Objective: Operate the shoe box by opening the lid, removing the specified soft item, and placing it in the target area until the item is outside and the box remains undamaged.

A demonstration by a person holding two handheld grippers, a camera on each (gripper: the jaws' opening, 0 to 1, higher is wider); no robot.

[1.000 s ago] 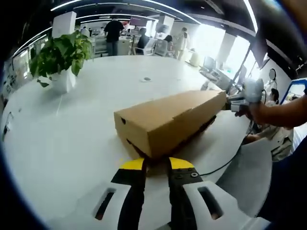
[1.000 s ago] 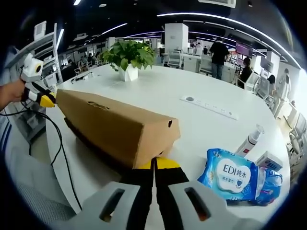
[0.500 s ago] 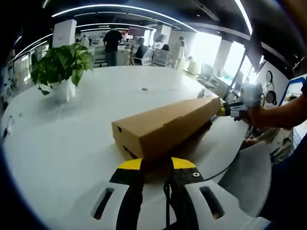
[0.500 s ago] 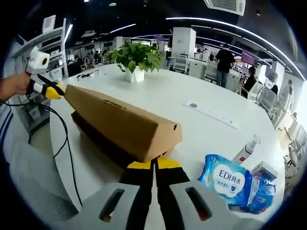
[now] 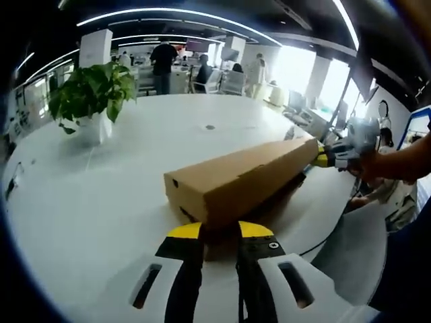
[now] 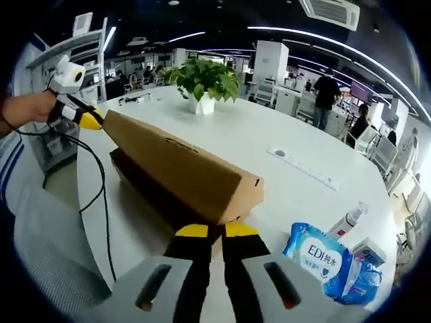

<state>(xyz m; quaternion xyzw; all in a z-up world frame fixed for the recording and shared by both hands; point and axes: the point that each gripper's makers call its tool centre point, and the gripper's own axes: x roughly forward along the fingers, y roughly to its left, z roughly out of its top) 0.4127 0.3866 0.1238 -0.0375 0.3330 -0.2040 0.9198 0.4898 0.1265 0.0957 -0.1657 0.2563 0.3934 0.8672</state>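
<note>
Shoe box [image 5: 237,185] sits on white table [image 5: 101,195] near its edge, lid [image 6: 182,165] tilted up off the base. Left gripper [image 5: 219,231] and right gripper [image 6: 209,231] each pinch a lid end, jaws closed on cardboard. Soft item not visible yet. Risks: uneven lift w/ two hands could twist or tear the lid – or drag the box off the edge. Wipes pack [image 6: 322,258] nearby.

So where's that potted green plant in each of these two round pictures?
Left gripper view: the potted plant stands upper left on the white table, beyond the cardboard box.
Right gripper view: the plant sits top centre, behind the box.
Shared landmark: the box.
</note>
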